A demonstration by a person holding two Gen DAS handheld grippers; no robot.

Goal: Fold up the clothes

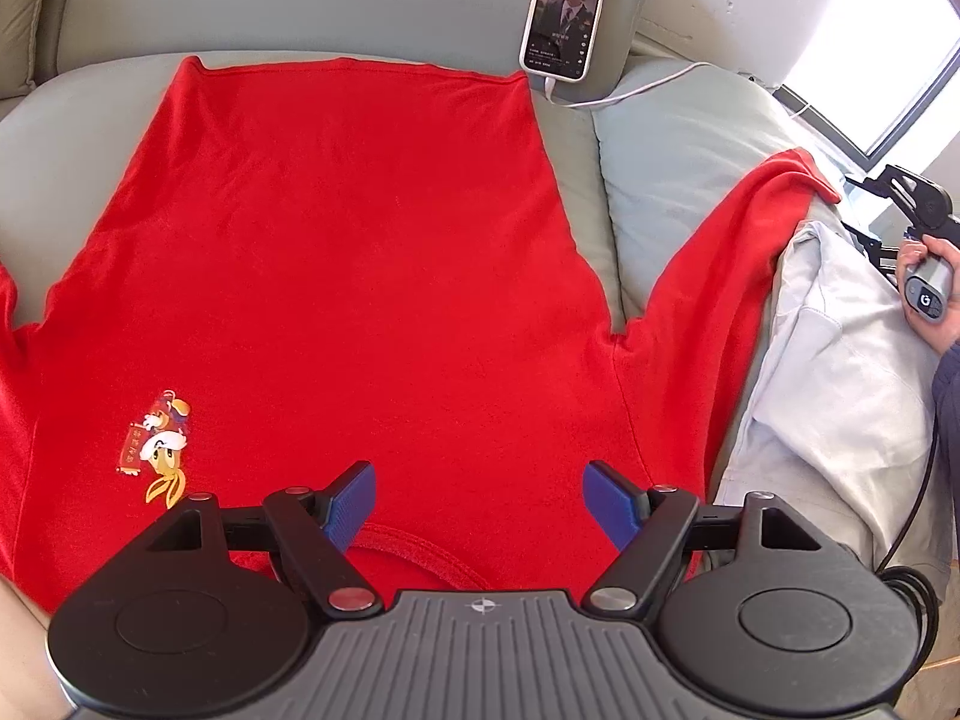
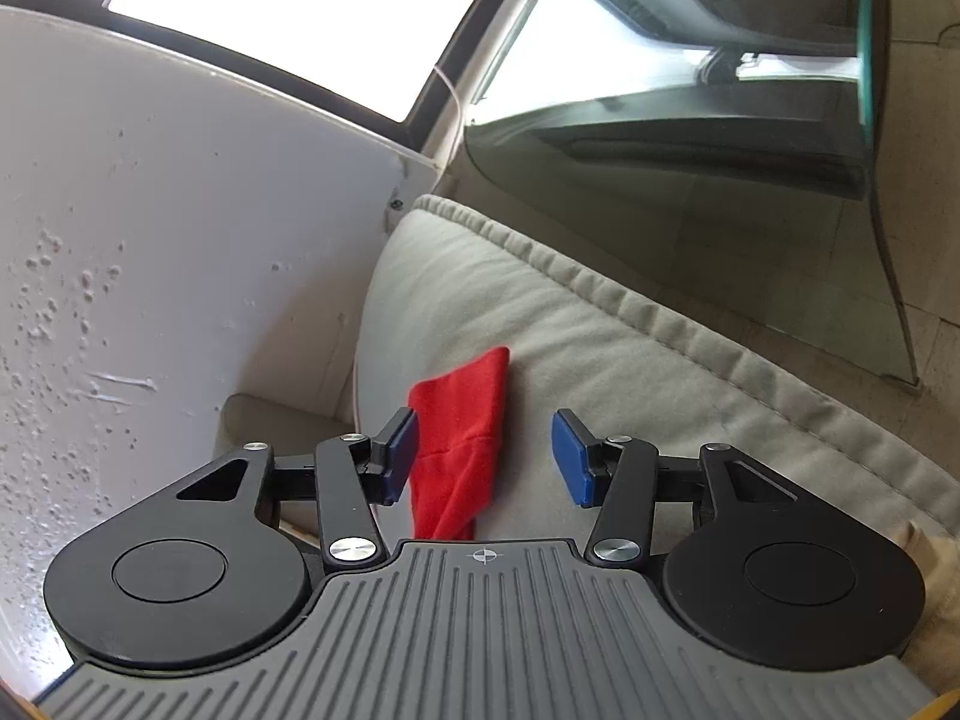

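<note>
**A:** Right gripper [image 2: 485, 456] sits with its blue pads apart, narrower than the left's, and the cuff of the red sleeve [image 2: 459, 450] lies between them. One pad is right beside the cloth, the other clear of it. Nothing pinched.

**B:** And the left gripper [image 1: 479, 501] hangs wide over the neckline of the red long-sleeved shirt [image 1: 336, 252], empty too. The shirt lies flat, front up, on the grey-green sofa seat [image 1: 72, 138], one sleeve trailing off over the pale cushion [image 2: 600, 324].

**A:** To do this well, I'd say pinch that cuff at its edge, lift it only slightly, and carry it across the body so the sleeve lands straight. The left could pin the shoulder to stop the body sliding.

**B:** Any writing? A small cartoon print [image 1: 159, 450] on the chest holds a red scroll; its characters are too small to read. The phone [image 1: 562, 20] propped on the backrest, charging by a white cable [image 1: 636, 90], shows captions, equally illegible.
</note>
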